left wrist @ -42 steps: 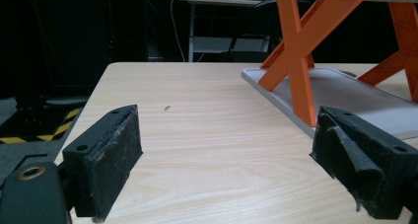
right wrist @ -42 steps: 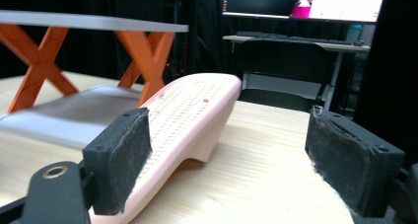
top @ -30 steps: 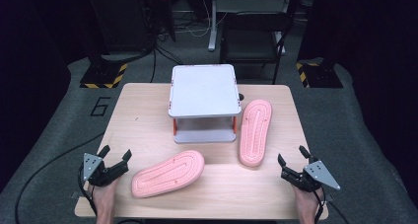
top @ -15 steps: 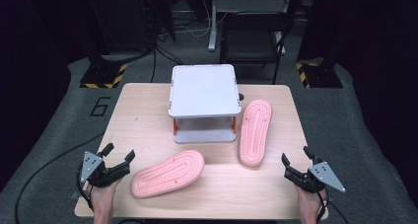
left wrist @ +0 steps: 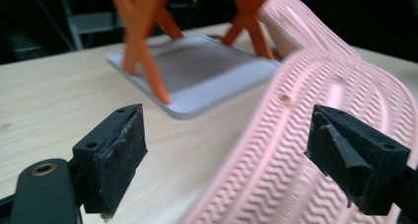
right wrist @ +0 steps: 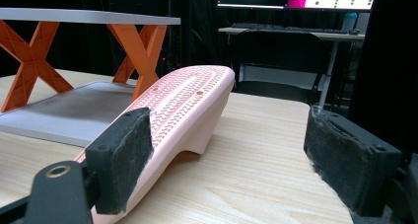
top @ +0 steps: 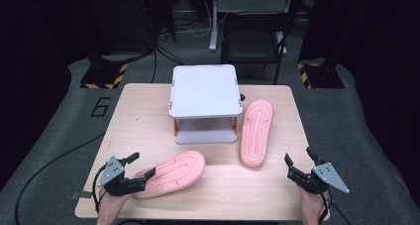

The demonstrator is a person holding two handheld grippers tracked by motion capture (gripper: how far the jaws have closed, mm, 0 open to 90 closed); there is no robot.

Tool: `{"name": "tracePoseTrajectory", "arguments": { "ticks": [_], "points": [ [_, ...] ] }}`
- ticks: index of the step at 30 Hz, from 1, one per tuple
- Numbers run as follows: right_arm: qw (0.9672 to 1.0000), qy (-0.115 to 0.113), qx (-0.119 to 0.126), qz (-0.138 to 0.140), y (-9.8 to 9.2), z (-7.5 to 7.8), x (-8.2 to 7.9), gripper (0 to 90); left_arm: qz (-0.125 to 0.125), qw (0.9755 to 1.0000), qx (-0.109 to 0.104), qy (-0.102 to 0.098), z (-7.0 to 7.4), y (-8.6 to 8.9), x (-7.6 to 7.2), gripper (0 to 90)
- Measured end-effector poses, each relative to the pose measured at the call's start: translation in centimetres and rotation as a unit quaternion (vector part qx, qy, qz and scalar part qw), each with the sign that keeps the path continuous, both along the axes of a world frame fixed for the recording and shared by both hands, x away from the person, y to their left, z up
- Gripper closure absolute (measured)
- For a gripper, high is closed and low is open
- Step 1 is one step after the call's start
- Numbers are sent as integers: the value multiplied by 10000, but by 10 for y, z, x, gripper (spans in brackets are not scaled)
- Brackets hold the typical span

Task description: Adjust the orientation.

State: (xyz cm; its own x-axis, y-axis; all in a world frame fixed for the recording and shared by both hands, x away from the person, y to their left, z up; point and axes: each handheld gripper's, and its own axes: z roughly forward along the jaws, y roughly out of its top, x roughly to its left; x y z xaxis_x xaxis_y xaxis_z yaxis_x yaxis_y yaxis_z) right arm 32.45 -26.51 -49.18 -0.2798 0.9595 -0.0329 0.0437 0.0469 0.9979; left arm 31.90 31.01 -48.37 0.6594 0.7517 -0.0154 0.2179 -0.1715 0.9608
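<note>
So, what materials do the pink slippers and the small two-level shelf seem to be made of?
The near slipper and the far slipper look like soft moulded foam or rubber: matte pink, with a wavy tread pattern. The shelf seems plastic: smooth grey-white boards on glossy orange X-shaped supports. It could also be painted metal.

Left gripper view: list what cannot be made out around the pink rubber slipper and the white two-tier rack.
- Pink rubber slipper: near end cut off by the bottom edge; strap side faces down, hidden.
- White two-tier rack: top shelf cut off by the upper edge; orange legs blurred.
- Second pink slipper: blurred, partly behind the first.
- Left gripper: contact with the slipper unclear.
</note>
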Motion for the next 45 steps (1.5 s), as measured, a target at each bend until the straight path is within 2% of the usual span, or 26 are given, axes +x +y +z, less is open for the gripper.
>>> {"name": "tracePoseTrajectory", "arguments": {
  "ticks": [1, 2, 3, 4, 6, 8, 12, 15, 16, 19, 21, 23, 25, 29, 32, 37, 38, 39, 41, 42, 43, 45],
  "points": [
    [10000, -3, -13, 7, 1, 0, 0, 182, -32, 9999, 125, 35, -2, -3, 1, 147],
    [10000, -3, -26, 7, 1, 0, 0, 182, -86, 9992, 376, 119, -5, -7, 3, 147],
    [10000, -3, -24, 6, 1, 0, 0, 182, -71, 9988, 469, 107, -7, -8, 5, 147],
    [10000, -10, -20, 5, 1, 0, 0, 183, -91, 9980, 584, 210, -9, -9, 7, 147],
    [10000, -18, -29, -11, 0, 1, 0, 183, -64, 9976, 638, 278, -12, -9, 13, 147],
    [10000, -13, -12, -18, 0, 1, 0, 184, -72, 9976, 590, 352, -13, -8, 16, 146],
    [10000, -60, -40, -32, 0, 2, -2, 187, 73, 9975, 627, 328, -12, -5, 27, 146],
    [10000, -55, -51, -37, -1, 2, -1, 187, 330, 9972, 557, 378, -13, 0, 39, 146],
    [10000, -53, -58, -29, 0, 1, -1, 189, 474, 9960, 617, 445, -13, 1, 44, 148],
    [10000, -49, -58, -36, 0, 2, -1, 191, 636, 9935, 779, 528, -15, 4, 56, 150],
    [10000, -49, -58, -34, -1, 2, -1, 192, 770, 9920, 802, 605, -18, 6, 62, 150],
    [10000, -39, -60, -52, -1, 1, -1, 192, 842, 9918, 702, 652, -20, 10, 68, 150],
    [10000, -40, -54, -48, -2, 1, -1, 193, 937, 9909, 726, 638, -20, 13, 71, 151],
    [10000, -43, -77, -45, -1, 2, -1, 194, 1052, 9907, 641, 574, -13, 20, 74, 162],
    [10000, -44, -73, -24, -1, 1, -1, 195, 921, 9936, 459, 455, -7, 25, 74, 168],
    [9999, -31, -107, -5, 0, 1, -1, 198, 938, 9943, 364, 365, 2, 30, 70, 178],
    [9999, -52, -101, -25, 0, 1, -1, 199, 892, 9956, 165, 218, 8, 31, 64, 178],
    [9999, -52, -101, -25, 0, 1, -1, 199, 892, 9956, 165, 218, 8, 31, 64, 178],
    [10000, -34, -61, -40, -1, 1, -1, 200, 694, 9975, 97, 87, 14, 30, 55, 178],
    [10000, -34, -50, -37, -1, 1, -1, 200, 397, 9991, 137, 6, 19, 25, 45, 178],
    [10000, -34, -50, -37, -1, 1, -1, 200, 397, 9991, 137, 6, 19, 25, 45, 179],
    [10000, -28, -42, -27, -1, 1, -1, 200, 86, 9996, 258, -38, 20, 19, 36, 182]
  ]
}}
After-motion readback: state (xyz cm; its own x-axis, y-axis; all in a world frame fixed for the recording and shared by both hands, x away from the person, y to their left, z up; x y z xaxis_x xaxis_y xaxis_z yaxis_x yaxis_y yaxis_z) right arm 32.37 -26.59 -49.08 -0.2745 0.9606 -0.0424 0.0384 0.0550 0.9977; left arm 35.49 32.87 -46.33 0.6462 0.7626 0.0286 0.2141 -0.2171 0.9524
